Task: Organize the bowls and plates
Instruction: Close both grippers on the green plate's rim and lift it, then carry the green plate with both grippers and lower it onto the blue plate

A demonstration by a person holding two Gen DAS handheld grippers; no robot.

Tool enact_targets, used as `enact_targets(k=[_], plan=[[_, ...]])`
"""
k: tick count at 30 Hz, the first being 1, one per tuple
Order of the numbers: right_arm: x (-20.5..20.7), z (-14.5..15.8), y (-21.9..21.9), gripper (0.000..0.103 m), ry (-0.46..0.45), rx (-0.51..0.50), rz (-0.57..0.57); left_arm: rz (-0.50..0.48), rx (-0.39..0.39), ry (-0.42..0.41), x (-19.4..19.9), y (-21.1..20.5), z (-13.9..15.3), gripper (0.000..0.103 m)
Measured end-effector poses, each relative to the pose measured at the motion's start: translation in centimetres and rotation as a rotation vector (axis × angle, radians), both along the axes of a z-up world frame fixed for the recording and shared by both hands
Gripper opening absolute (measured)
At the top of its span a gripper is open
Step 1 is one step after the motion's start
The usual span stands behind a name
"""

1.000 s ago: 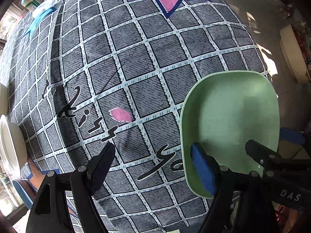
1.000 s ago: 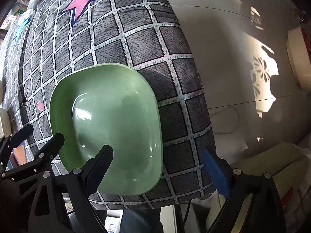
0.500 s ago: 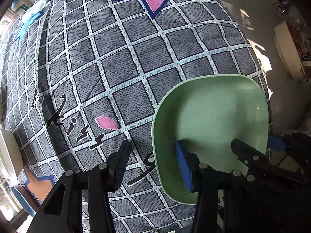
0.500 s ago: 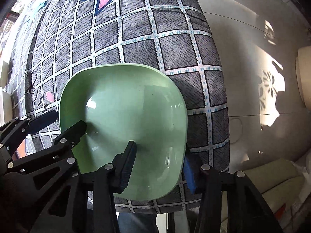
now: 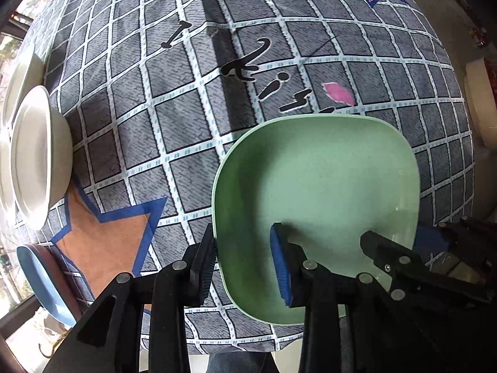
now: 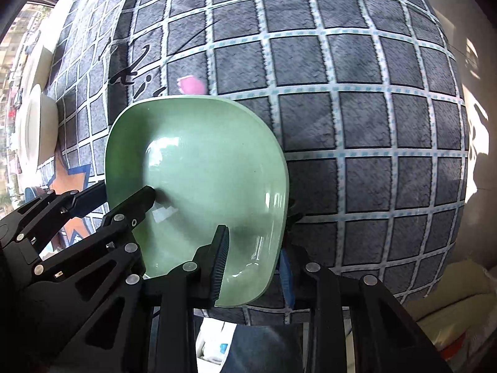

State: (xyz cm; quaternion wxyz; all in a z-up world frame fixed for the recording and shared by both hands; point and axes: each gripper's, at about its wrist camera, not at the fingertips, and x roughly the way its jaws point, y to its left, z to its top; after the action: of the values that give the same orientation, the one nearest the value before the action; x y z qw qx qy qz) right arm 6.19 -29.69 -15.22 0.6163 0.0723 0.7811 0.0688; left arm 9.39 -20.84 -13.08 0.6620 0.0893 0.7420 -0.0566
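over checked tablecloth (image 5: pixel 186 118), both grippers clamp green bowl (image 5: pixel 316 186).

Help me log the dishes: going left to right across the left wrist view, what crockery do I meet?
White bowl and blue plate at the far left, one above the other, then the green plate, with both grippers straddling its rim.

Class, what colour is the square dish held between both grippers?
Pale green dish, plain and unpatterned; clearest in the left wrist view.
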Motion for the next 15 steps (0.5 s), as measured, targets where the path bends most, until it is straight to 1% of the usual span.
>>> enact_targets(k=[3, 8, 13, 15], plan=[[-0.2, -0.2, 3.4, 0.033, 0.014, 0.022, 0.031, 0.026, 0.023, 0.005, -0.6, 3.0, 0.1, 0.037], [-0.9, 0.1, 8.3, 0.033, 0.015, 0.027, 0.085, 0.069, 0.023, 0.012, -1.3, 7.4, 0.2, 0.037], [-2.0, 0.6, 11.3, 0.033, 0.034, 0.032, 0.089, 0.068, 0.025, 0.016, -2.1, 10.0, 0.5, 0.037], [-2.4, 0.7, 11.9, 0.033, 0.042, 0.031, 0.088, 0.074, 0.019, 0.014, -2.3, 10.8, 0.8, 0.037]])
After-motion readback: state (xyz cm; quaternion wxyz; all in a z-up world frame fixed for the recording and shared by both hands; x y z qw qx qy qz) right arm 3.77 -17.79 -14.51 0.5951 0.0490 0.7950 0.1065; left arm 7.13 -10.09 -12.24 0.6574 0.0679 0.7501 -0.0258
